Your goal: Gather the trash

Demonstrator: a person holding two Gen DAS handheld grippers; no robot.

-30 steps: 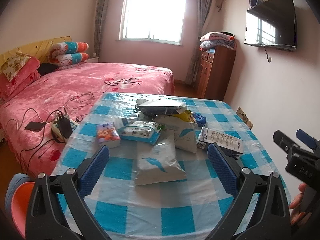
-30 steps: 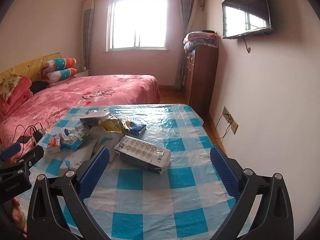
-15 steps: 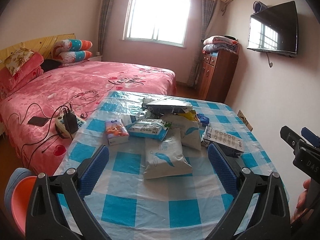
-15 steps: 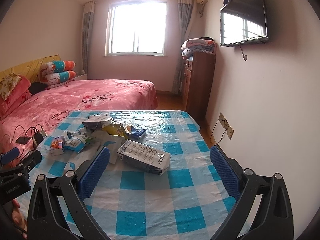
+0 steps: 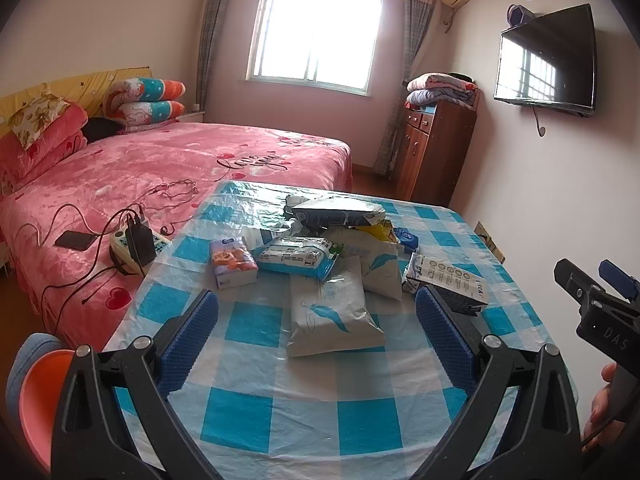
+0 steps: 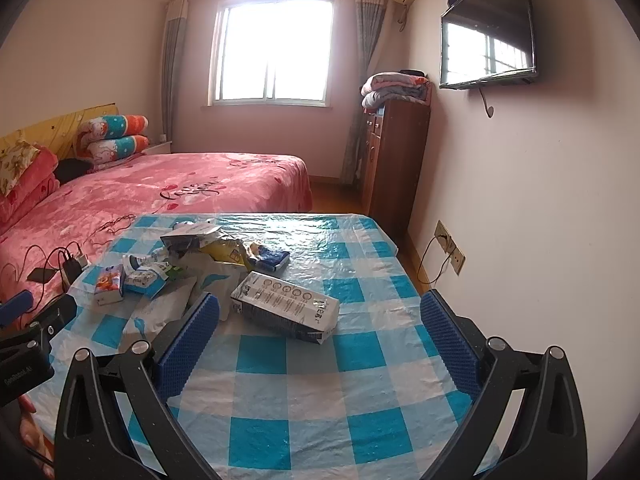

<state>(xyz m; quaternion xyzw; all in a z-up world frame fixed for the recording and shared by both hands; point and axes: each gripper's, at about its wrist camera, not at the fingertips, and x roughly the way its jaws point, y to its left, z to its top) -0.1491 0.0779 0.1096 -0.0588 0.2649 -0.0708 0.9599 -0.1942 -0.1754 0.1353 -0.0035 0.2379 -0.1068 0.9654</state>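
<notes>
Bedroom, pink bed [image 5: 160, 168] at left; table [image 5: 296, 412] under blue-and-white checked plastic cloth. Trash: 1 loose heap of wrappers and packets mid-table, including white feather-print pouch [image 5: 332, 320], small tissue pack [image 5: 233, 262], grey-white carton [image 6: 286, 307] lying flat at the heap's right edge. Left gripper [image 5: 316, 336]: jaws wide apart, empty, short of the pouch. Right gripper [image 6: 320, 340]: jaws wide apart, empty, near the carton. Step: approach, nothing collected yet. Next move likely calls for descending and closing on 1 item; no bin identifiable.
</notes>
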